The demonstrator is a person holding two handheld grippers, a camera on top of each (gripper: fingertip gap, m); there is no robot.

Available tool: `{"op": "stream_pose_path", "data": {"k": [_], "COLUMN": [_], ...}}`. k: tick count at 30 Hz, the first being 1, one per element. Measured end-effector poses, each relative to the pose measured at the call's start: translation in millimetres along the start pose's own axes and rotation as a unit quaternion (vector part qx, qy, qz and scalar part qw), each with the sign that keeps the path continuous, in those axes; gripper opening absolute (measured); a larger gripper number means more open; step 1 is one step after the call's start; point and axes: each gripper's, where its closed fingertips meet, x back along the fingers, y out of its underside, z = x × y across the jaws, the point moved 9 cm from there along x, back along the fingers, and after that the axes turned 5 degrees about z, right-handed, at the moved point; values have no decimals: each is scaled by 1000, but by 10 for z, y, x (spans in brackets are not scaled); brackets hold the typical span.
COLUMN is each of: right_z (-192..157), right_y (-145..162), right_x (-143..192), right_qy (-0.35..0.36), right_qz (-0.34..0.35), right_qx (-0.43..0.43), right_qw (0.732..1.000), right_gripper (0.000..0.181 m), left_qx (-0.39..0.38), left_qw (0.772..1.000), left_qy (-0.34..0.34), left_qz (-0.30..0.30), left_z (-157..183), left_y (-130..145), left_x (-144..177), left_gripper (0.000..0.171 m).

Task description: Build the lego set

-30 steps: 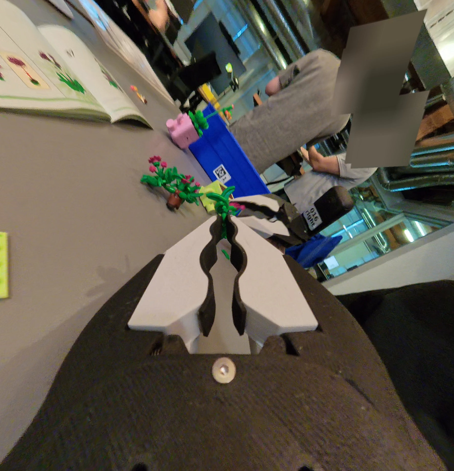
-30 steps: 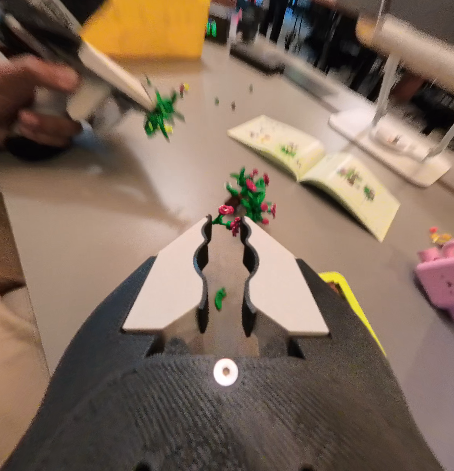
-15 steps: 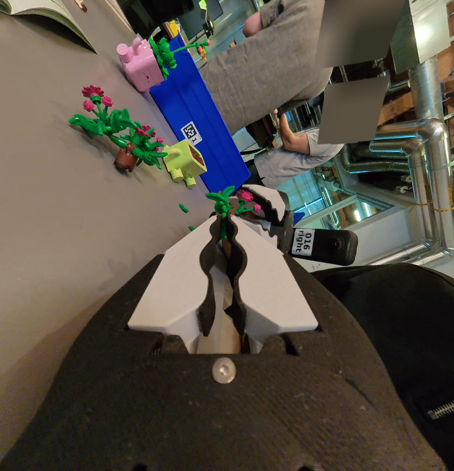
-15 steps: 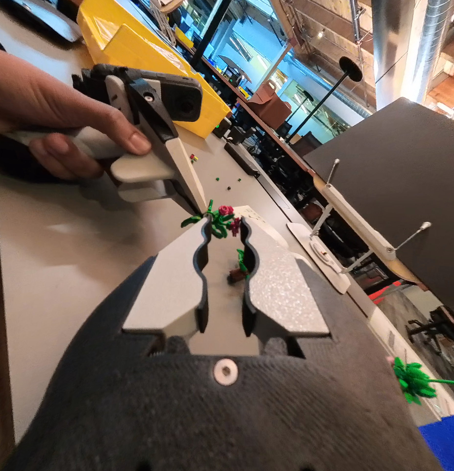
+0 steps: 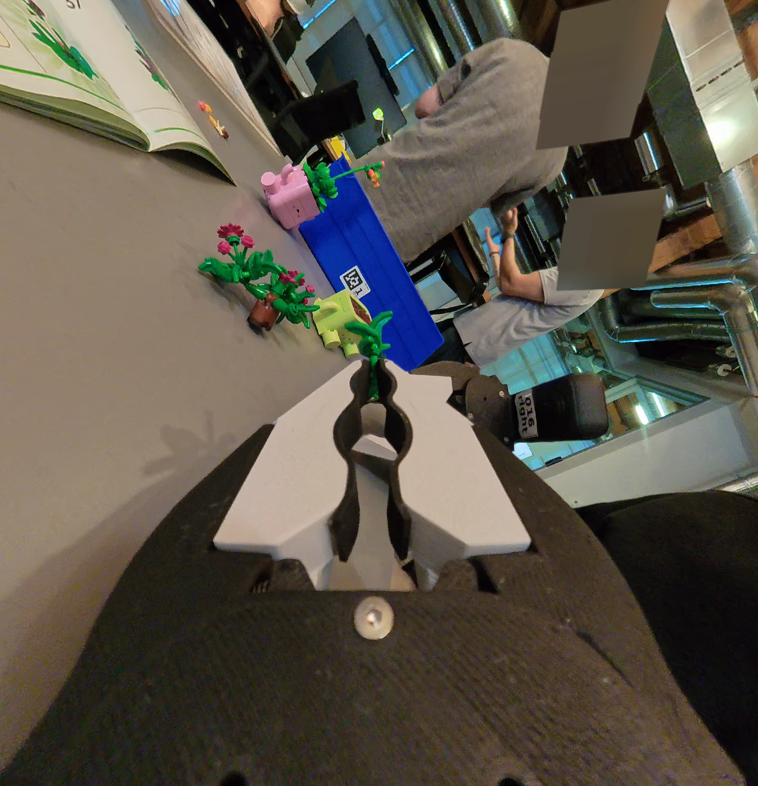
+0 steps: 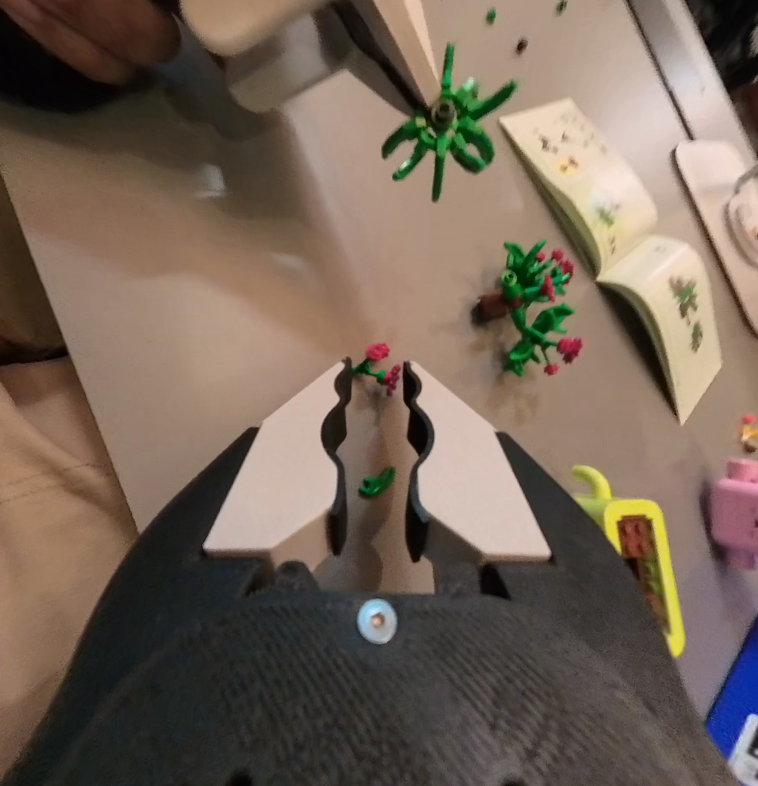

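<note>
The left tongs (image 5: 373, 374) are pinched shut on the stem of a green leafy plant piece (image 5: 371, 336), whose leaves fan out just past the tips. In the right wrist view the same leafy piece (image 6: 443, 123) hangs above the table (image 6: 241, 276), held at the tip of the left tongs, with a hand (image 6: 84, 38) gripping the handle at the upper left.

The right tongs (image 6: 377, 374) hold a small sprig of red flowers (image 6: 377, 365) on a green stem at their very tips. The sprig spans the narrow gap between the two jaws, which otherwise stand slightly apart. Below them, seen through the gap, a single loose green leaf (image 6: 377, 482) lies on the table.

Ahead and to the right of the right tongs, a finished plant with red flowers and a brown pot (image 6: 530, 310) lies on its side on the table. Beyond it lies an open instruction booklet (image 6: 649, 272). Close to the right side of the right tongs sits a yellow-green pot (image 6: 636, 553) with brown inside, and farther right a pink pot (image 6: 738, 523). A blue bin (image 6: 747, 689) shows at the lower right corner.

In the left wrist view, the yellow-green pot (image 5: 339, 314) sits just behind the held leaves, against the blue bin (image 5: 369, 263).
</note>
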Motion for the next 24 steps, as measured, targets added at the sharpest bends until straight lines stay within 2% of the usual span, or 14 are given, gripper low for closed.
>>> {"op": "stream_pose_path", "data": {"k": [3,5,8,12,17,21,24], "right_z": [13,37,124,222,324,395,340], "right_y": [13,4,-85,-241,-113,-98,-117], "right_x": [22,45,137,271,338,463,405], "right_qy": [0,-3,-3,-29,-47,-98,-136], "right_qz": [1,13,81,223,256,320,311], "right_qx": [-30,-51,-111,-214,-270,-331,-343], "right_qw": [1000,999,991,950,927,882,876], "right_gripper": [30,45,54,53,48,41,41], "left_qx": [6,12,16,13,1,-22,-48], "left_qw": [1000,1000,999,998,997,992,986], "left_qy": [4,10,29,58,78,116,145], "left_qz": [-3,-3,-6,-15,-28,-51,-67], "left_z": [-5,-6,8,41,75,143,211], "left_y": [-1,-4,-5,1,16,57,106], "left_x": [-3,-2,-3,-16,-28,-71,-108], "left_gripper": [0,0,0,0,0,0,0]}}
